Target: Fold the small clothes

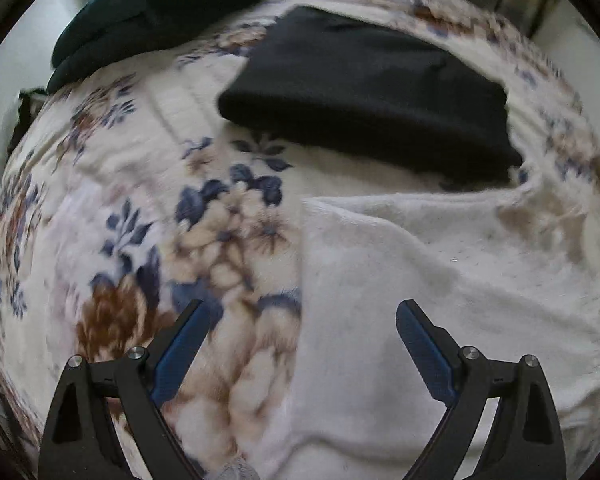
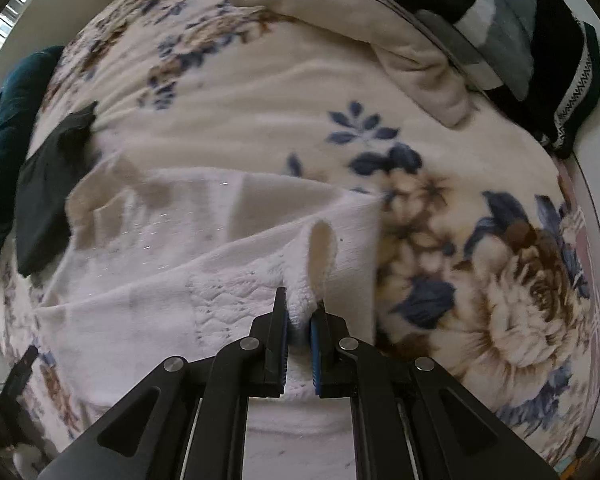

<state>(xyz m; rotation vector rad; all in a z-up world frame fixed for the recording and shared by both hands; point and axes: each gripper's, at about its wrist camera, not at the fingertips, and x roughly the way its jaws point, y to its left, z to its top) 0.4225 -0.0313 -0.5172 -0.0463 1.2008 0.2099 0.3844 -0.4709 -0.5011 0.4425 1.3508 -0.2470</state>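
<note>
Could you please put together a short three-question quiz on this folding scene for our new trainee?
1. True or false: the right hand-held gripper is shut on the white garment.
2. Which stands open? A) the left hand-held gripper B) the right hand-held gripper
3. What colour is the folded garment beyond the white one on the floral blanket?

Key: 1 true, a bunched fold sits between its pads. 2 A, over the white garment's edge. 3 black.

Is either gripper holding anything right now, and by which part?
The right gripper is shut on the white garment, pinching a bunched fold at its near edge. The left gripper is open above that garment's edge, holding nothing.
</note>
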